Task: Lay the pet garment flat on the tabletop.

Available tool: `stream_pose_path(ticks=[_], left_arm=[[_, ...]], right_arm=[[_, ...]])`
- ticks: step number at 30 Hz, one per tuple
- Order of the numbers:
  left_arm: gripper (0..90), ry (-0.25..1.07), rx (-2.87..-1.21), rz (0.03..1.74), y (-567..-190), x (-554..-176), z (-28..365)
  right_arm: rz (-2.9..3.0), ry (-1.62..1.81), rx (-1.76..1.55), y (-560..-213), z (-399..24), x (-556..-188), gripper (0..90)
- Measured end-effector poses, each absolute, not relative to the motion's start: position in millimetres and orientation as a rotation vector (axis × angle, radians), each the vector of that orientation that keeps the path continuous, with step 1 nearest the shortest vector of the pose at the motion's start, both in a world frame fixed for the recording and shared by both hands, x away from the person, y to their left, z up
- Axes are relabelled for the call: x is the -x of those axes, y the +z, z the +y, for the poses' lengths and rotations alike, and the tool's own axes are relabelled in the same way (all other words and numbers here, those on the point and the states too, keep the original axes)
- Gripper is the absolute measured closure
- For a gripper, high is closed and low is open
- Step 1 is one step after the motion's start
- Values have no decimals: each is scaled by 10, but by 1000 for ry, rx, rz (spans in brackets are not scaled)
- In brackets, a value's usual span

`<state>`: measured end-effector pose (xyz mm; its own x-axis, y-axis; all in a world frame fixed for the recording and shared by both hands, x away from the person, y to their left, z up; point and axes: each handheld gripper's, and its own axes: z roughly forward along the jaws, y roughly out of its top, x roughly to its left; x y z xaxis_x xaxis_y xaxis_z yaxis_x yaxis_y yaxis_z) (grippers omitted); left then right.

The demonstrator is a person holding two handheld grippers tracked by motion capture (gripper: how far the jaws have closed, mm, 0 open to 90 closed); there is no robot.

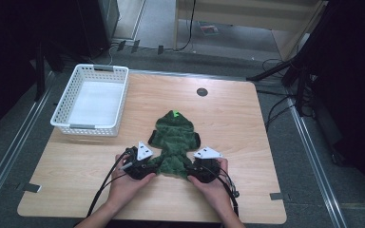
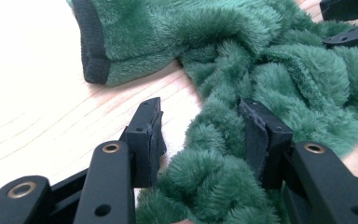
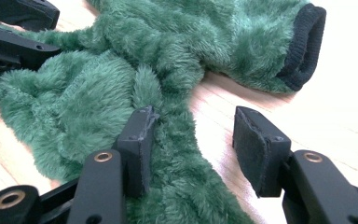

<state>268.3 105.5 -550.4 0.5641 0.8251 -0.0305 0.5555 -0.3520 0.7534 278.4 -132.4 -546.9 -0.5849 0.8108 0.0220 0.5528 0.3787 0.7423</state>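
Observation:
A fuzzy green hooded garment [image 1: 173, 137] with black cuffs lies on the wooden table [image 1: 247, 142], its hood toward the far side. My left gripper [image 1: 152, 165] is at its near left corner and my right gripper [image 1: 190, 168] at its near right corner, each held in a hand. In the left gripper view a bunched fold of green fleece [image 2: 214, 158] lies between the jaws of the left gripper [image 2: 203, 126], which stand apart without pressing it. In the right gripper view the fleece [image 3: 168, 154] leans on the left jaw of the right gripper [image 3: 193, 133], and the right jaw stands over bare wood.
A white slotted basket [image 1: 89, 126] stands at the table's far left with nothing in it. A black round cap [image 1: 202, 91] is set in the tabletop beyond the hood. Floor rails and dark stands flank the table.

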Motion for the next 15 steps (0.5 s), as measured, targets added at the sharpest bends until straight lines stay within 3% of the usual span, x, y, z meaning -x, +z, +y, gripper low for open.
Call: stream_pose_path(ticks=[5,15], left_arm=[[478,371,-1960,1058,-5480,-2661,1169],[483,375,-1897,1054,-5388,-2517,1397]], right_arm=[[2300,1127,-1154,-5408,-1336,-2708,507],[2266,1226,-1162,-5318,-1495,-2575,559]])
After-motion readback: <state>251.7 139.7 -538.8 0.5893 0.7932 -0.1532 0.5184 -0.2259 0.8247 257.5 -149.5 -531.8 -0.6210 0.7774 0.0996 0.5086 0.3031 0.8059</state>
